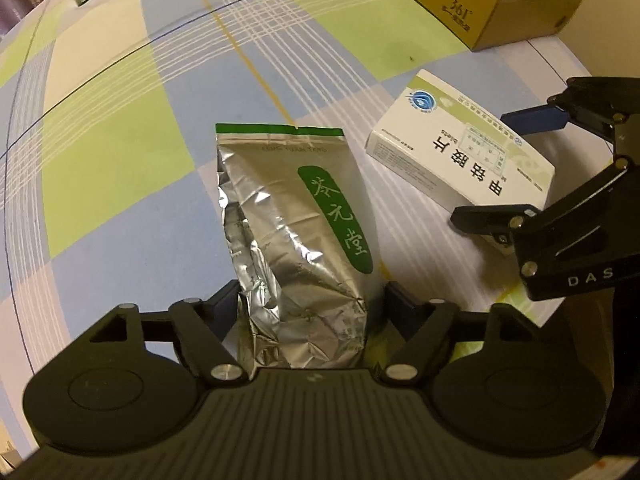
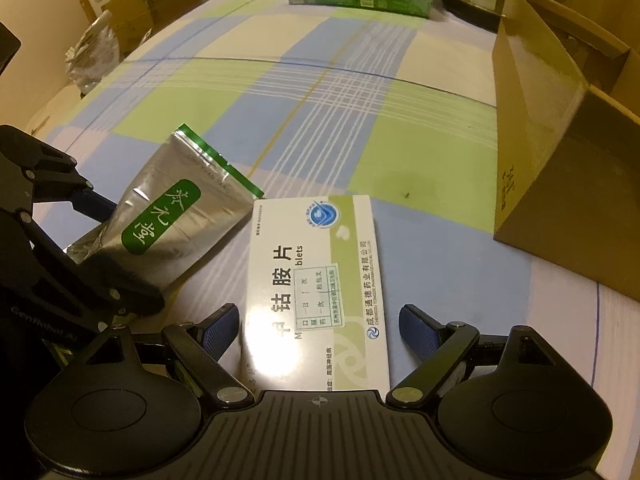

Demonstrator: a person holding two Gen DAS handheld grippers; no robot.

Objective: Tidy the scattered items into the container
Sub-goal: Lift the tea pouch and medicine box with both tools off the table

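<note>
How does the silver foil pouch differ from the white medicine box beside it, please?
The foil pouch is soft, crinkled and shiny silver with a green label; the medicine box is rigid, flat-sided and white with black print. The pouch sits between the left gripper fingers, the box between the right gripper fingers. Both lie flat on the checked cloth, outside the cardboard box.

Cardboard box cut by frame edge — interior unseen.
</note>
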